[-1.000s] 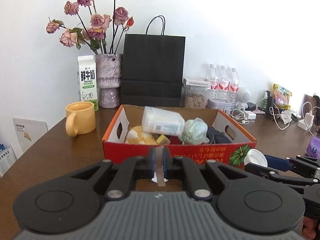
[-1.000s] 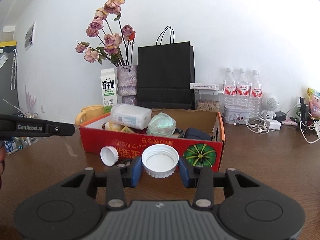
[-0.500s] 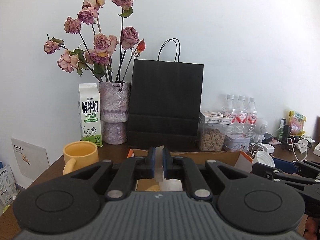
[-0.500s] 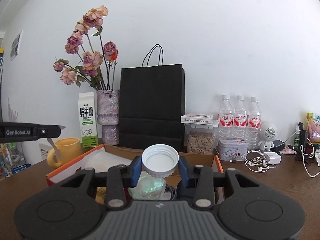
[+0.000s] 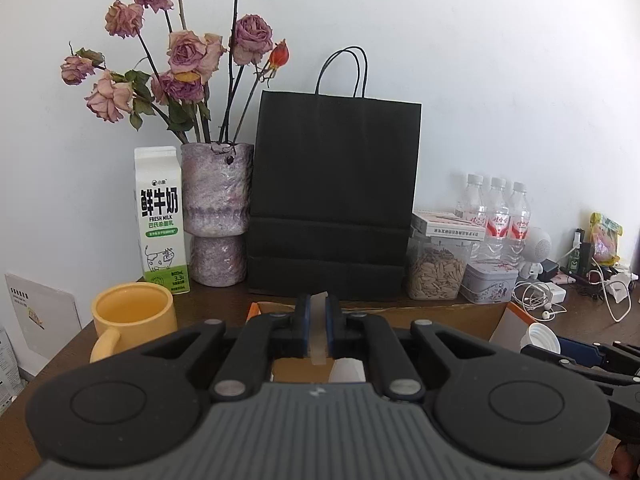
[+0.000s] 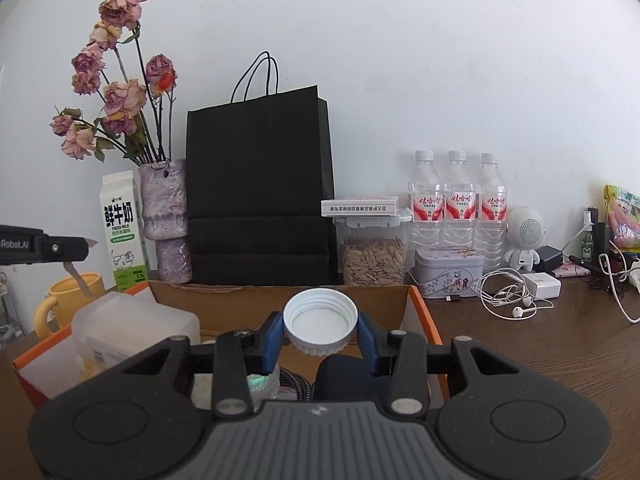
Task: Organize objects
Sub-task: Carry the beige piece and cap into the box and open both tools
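Note:
My right gripper (image 6: 320,330) is shut on a white screw cap (image 6: 320,316), open side facing the camera, held above the orange cardboard box (image 6: 421,312). The box holds a clear plastic container (image 6: 120,328), a dark blue pouch (image 6: 344,372) and a greenish bundle (image 6: 260,384). My left gripper (image 5: 318,312) is shut on a thin pale strip (image 5: 319,336) that sticks out past its fingers, over the box's far rim (image 5: 440,313). The right wrist view catches the left gripper (image 6: 86,245) from the side, with the strip (image 6: 76,276) hanging from it. At the right of the left wrist view the cap (image 5: 540,338) shows again.
Behind the box stand a yellow mug (image 5: 134,316), a milk carton (image 5: 160,220), a vase of dried roses (image 5: 218,216) and a black paper bag (image 5: 332,200). Right of them are a seed jar (image 6: 374,264), a tin (image 6: 448,272), three water bottles (image 6: 458,204), earphones (image 6: 516,308) and cables.
Both grippers have moved forward over the box toward the back wall, each keeping its hold. The box's red front side and the loose cap on the table have dropped out of view.

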`<state>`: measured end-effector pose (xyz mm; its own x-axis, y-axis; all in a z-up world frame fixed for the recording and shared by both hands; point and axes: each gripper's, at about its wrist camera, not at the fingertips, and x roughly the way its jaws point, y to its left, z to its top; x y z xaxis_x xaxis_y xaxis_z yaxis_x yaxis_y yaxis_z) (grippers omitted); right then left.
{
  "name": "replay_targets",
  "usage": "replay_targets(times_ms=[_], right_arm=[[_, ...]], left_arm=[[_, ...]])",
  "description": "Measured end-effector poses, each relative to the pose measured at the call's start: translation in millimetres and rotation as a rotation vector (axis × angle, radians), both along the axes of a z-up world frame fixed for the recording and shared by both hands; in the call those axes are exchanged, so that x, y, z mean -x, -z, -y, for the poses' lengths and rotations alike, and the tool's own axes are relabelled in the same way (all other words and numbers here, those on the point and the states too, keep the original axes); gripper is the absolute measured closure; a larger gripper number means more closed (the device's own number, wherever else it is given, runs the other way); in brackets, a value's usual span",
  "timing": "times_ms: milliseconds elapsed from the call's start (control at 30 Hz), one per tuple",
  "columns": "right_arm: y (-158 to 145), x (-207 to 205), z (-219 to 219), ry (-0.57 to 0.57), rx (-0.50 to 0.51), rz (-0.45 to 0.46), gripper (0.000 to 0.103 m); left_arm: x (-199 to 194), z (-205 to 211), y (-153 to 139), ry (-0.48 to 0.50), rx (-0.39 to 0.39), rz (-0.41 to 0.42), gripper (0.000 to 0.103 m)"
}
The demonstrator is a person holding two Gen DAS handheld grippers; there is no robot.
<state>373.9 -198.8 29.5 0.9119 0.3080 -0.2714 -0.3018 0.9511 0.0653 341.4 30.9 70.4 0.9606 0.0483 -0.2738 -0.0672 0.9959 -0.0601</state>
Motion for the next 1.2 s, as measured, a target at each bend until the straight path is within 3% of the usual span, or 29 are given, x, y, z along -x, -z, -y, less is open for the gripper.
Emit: replay_targets(times_ms=[100, 133, 167, 200, 233, 267, 300, 433, 833, 1200], right_arm=[[3, -1, 1, -0.027, -0.024, -0.025, 0.064], [4, 0, 2, -0.038, -0.037, -0.021, 0.059], [4, 1, 2, -0.041, -0.042, -0.019, 0.045], [3, 3, 3, -0.037, -0.047, -0.013, 0.036], [3, 6, 3, -0.033, -0.052, -0.001, 0.021], [3, 8, 3, -0.030, -0.055, 0.011, 0.014], [2, 12, 3, -0.026, -0.055, 0.027, 0.012], [2, 17, 2, -0.018, -0.046, 0.052, 0.000], [2, 22, 2, 0.000, -0.025, 0.069, 0.000], [-2, 53, 1, -0.007, -0.004, 0.115, 0.000]], left_arm=[[-3, -2, 5, 0.012, 0.003, -0.014, 0.091], [-4, -3, 6, 0.017, 0.006, -0.016, 0.080], [-3, -4, 7, 0.020, 0.013, -0.014, 0.059], [-2, -5, 7, 0.019, 0.019, -0.009, 0.047], [0, -5, 7, 0.015, 0.017, -0.001, 0.022], [3, -4, 6, 0.007, 0.009, 0.013, 0.003], [7, -3, 6, -0.004, -0.001, 0.041, 0.000], [15, 2, 4, -0.012, -0.023, 0.085, 0.000], [25, 5, 11, -0.054, -0.025, 0.112, 0.000], [70, 4, 16, -0.092, -0.031, 0.132, 0.000]])
